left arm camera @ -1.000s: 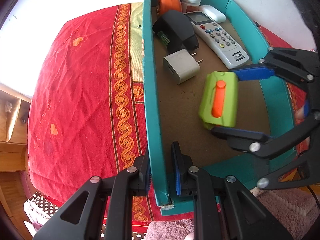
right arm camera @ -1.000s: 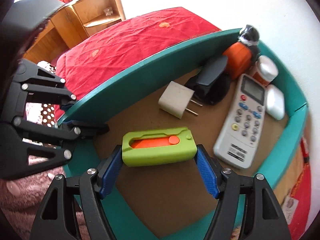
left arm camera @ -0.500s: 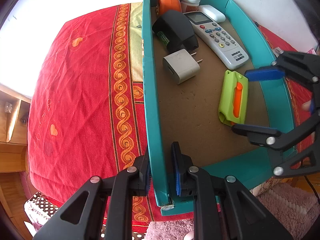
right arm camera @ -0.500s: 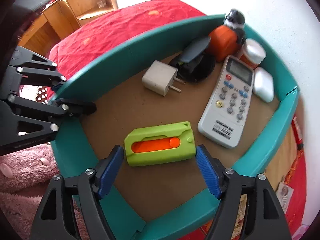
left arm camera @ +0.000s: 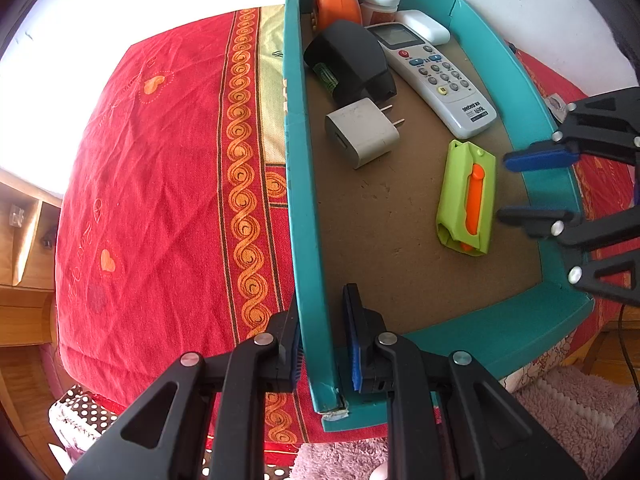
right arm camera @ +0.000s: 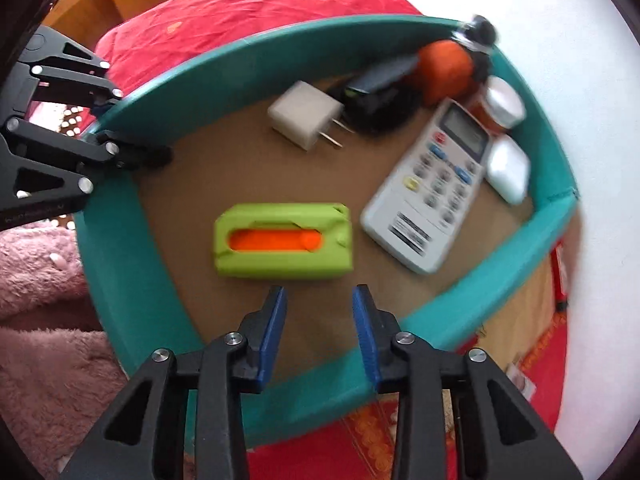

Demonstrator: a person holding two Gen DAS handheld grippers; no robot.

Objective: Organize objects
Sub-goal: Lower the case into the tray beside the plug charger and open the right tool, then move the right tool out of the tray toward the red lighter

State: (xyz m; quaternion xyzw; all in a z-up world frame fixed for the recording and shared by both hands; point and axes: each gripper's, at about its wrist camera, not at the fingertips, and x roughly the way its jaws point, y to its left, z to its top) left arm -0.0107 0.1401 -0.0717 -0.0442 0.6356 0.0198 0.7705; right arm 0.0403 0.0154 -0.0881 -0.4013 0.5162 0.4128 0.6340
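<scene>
A green cutter with an orange slider point(left arm camera: 464, 200) point(right arm camera: 284, 240) lies flat on the brown floor of a teal box point(left arm camera: 298, 160) point(right arm camera: 240, 52). My right gripper point(right arm camera: 320, 294) point(left arm camera: 504, 187) hovers just off the cutter, near the box's wall. Its jaws are closing with nothing between them. My left gripper point(left arm camera: 322, 308) point(right arm camera: 140, 124) is shut on the box's side wall near a corner, one finger inside and one outside.
A white remote point(left arm camera: 436, 76), a white plug adapter point(left arm camera: 362, 132), a black charger point(left arm camera: 348, 60), an orange penguin toy point(left arm camera: 336, 4), a small jar point(left arm camera: 380, 2) and a white case point(left arm camera: 428, 26) fill the box's far end. A red cloth point(left arm camera: 160, 180) lies under it, a pink rug point(right arm camera: 40, 320) below.
My right gripper let go of the green cutter, which now lies in the box. It drew back from the cutter and its jaws narrowed. The left gripper kept its hold.
</scene>
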